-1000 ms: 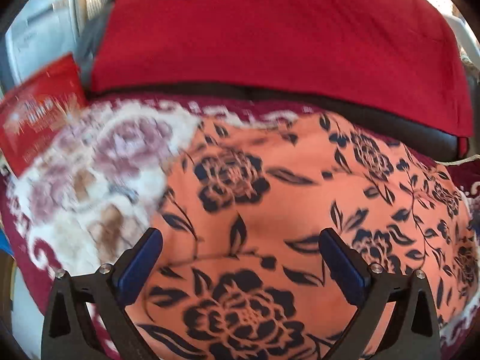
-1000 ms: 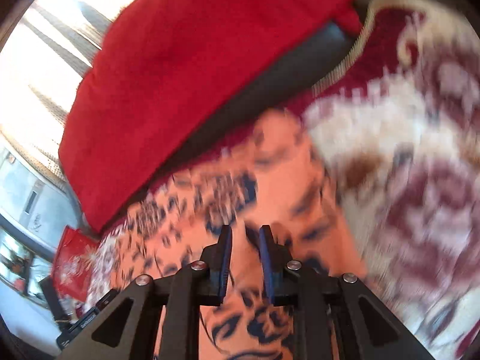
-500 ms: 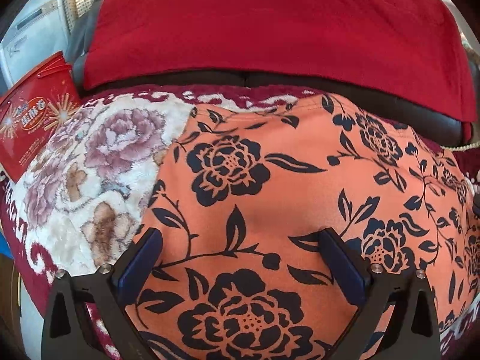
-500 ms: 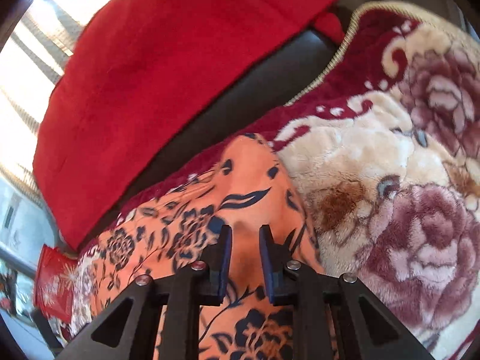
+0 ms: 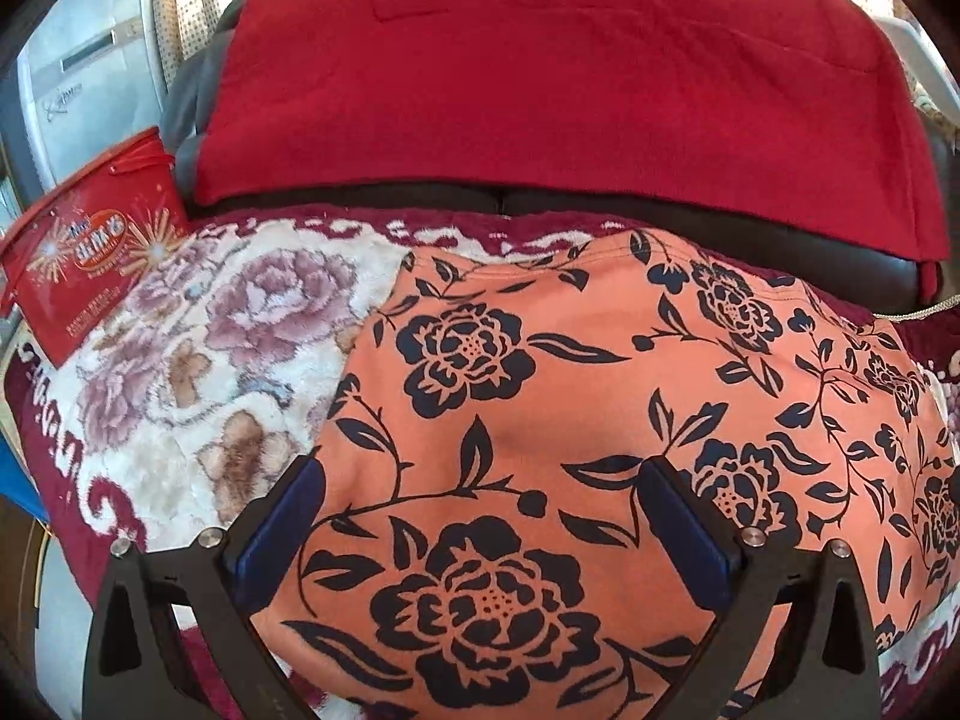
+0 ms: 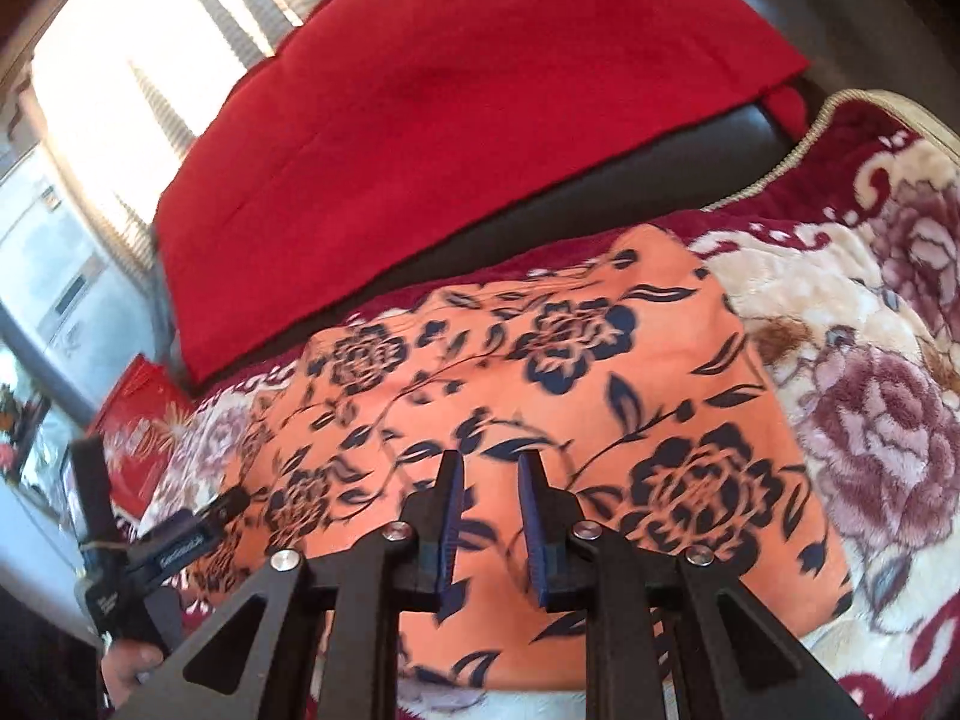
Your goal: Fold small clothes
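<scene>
Red fleece is the first thing you notice, a big red throw (image 5: 540, 78) draped over the back of a dark leather sofa (image 6: 630, 198), with bright daylight coming through a window (image 6: 138, 60) behind it. The seat is covered by a plush blanket (image 5: 198, 360), cream with mauve roses and a maroon border, corded trim along one edge. Off the sofa's end there's some pale, appliance-looking thing (image 5: 78, 90), can't say exactly what. Spread flat on the blanket is the orange garment (image 5: 540, 420), black flower print all over, lying pretty smooth, its far edge near the seat's back and blanket showing on either side. A red printed box (image 5: 90, 264) with firework graphics sits at the blanket's far corner, clear of the garment. The left gripper (image 5: 480, 516) hangs over the near part of the cloth with its blue-padded jaws spread wide, nothing pinched. The right gripper (image 6: 489, 516) is above the middle of the cloth, jaws narrowed to a slim gap, and no fabric is caught in it. You can see a bit of the person's hand (image 6: 126, 660) on the left handle.
</scene>
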`<act>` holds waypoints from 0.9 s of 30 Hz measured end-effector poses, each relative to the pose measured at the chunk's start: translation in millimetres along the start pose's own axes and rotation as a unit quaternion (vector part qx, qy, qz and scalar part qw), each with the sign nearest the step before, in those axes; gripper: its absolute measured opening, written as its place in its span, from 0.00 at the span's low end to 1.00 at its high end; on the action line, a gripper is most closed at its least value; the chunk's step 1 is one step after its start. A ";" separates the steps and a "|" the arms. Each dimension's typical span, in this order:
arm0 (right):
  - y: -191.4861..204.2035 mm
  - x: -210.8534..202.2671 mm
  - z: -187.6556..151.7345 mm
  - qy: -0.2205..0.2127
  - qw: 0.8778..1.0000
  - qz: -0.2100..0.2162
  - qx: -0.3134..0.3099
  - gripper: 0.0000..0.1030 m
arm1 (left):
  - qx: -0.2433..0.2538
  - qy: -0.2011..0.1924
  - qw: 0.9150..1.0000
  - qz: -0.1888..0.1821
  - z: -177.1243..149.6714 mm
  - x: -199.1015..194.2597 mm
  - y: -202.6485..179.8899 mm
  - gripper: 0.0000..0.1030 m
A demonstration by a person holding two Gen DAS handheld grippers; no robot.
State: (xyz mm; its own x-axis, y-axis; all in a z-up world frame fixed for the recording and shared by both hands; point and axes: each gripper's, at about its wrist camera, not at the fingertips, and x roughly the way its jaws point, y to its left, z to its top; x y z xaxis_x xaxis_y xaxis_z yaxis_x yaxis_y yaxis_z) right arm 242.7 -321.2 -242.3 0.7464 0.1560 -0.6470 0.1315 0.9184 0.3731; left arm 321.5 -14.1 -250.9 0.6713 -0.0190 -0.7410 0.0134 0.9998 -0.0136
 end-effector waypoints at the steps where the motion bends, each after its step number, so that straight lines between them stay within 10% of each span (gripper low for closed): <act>1: 3.9 -1.2 -3.8 -0.001 1.000 -0.001 -0.005 0.22 | 0.001 -0.003 1.000 0.000 -0.8 -2.5 -1.0 1.00; 8: 14.5 16.5 -22.5 0.029 0.999 -0.009 -0.010 0.73 | 0.023 -0.030 0.999 0.010 -2.2 -14.0 -10.6 1.00; 14: 22.3 40.1 -26.4 0.041 0.995 -0.068 -0.057 0.69 | 0.038 -0.022 0.999 0.000 -5.4 -5.5 -16.4 1.00; 18: 22.0 38.1 -22.9 0.038 0.995 -0.071 -0.062 0.47 | 0.034 0.008 0.999 -0.015 -8.7 5.7 -17.1 1.00; 24: 27.5 26.6 -18.3 -0.012 0.995 -0.069 -0.069 0.47 | 0.042 -0.005 0.999 -0.006 -10.3 3.8 -18.2 1.00; 27: 27.8 48.7 -22.4 0.031 0.994 -0.080 -0.070 0.48 | 0.054 0.009 0.999 -0.002 -13.2 12.5 -21.3 1.00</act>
State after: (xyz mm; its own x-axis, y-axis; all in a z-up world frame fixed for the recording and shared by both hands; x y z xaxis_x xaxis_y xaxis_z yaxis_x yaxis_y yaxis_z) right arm 268.1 -279.9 -278.3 0.6808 0.0224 -0.7321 0.1492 0.9743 0.1686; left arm 319.8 -35.7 -268.7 0.6584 -0.0212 -0.7524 0.0955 0.9939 0.0556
